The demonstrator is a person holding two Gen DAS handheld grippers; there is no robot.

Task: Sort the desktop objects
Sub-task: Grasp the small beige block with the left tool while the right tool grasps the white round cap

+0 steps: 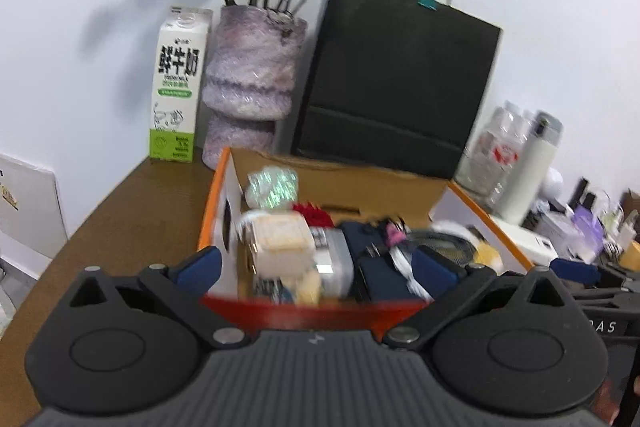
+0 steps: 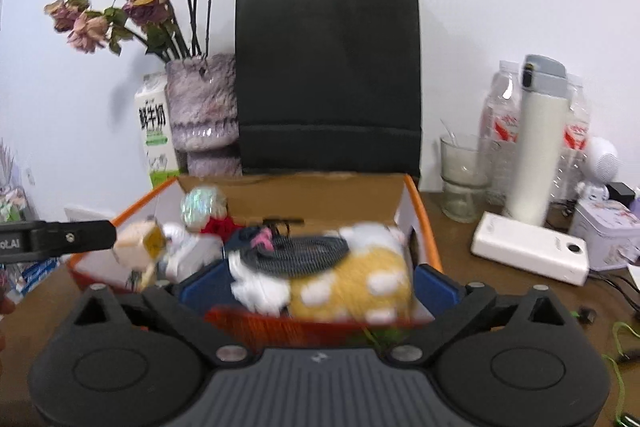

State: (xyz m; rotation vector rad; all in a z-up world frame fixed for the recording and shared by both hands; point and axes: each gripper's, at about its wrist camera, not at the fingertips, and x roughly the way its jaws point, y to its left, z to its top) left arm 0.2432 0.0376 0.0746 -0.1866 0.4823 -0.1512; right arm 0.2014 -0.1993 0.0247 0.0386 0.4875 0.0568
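An orange-rimmed cardboard box stands on the brown desk, full of small items. It holds a beige box, a shiny iridescent ball, a red item, a dark pouch, a coiled black cable and a yellow plush with white spots. My left gripper is open over the box's near edge, empty. My right gripper is open, its fingers on either side of the plush at the box's near edge. The left gripper shows at the left of the right wrist view.
Behind the box stand a black paper bag, a purple vase of dried roses and a milk carton. To the right are a white flask, water bottles, a glass, a white power bank and a tin.
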